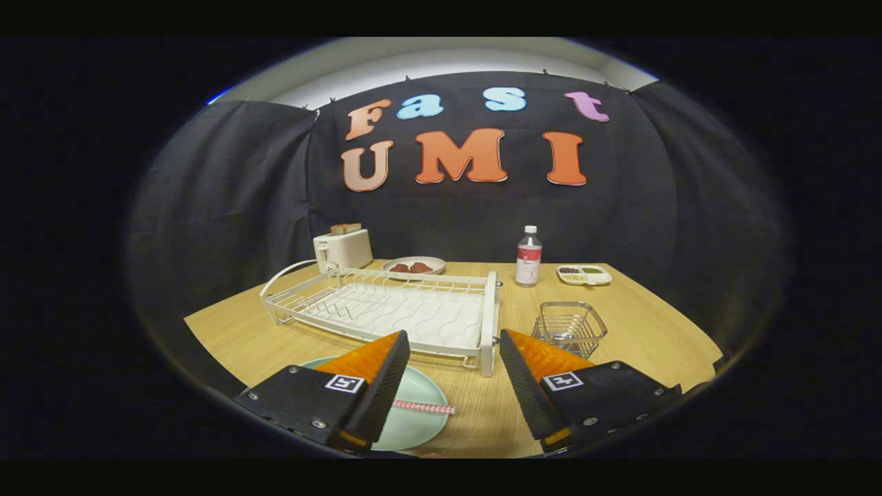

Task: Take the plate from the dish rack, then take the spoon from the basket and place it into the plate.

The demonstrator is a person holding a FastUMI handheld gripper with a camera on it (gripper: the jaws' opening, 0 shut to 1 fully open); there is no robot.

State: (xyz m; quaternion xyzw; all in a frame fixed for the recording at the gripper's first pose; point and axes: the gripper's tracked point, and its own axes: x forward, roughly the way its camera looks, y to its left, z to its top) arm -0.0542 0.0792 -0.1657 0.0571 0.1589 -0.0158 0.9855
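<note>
Gripper (455, 365) held above the near edge of the wooden bench (641, 324), fingers spread wide apart, nothing between them; a bare strip of bench shows in the gap. Each finger body carries a small square black-and-white marker; no readable text on them. Pale green plate (417, 406) lies flat on the bench, partly under the left finger, just in front of the dish rack (393, 310). Spoon (424, 407) with a red-and-white patterned handle rests on the plate, handle end reaching out over the plate's right rim toward the gap between the fingers; its bowl end is hidden by the left finger. Dish rack is white wire on a white tray, beyond the fingers, no dishes in it. Wire basket (569, 326) stands right of the rack, just beyond the right finger, apparently holding nothing. Farther back: white toaster (342, 248) with bread in the slots, a plate of dark reddish food (413, 265), a clear bottle (528, 257) with a red-and-white label too small to read, and a white compartment tray (584, 275) with small portions of food.
</note>
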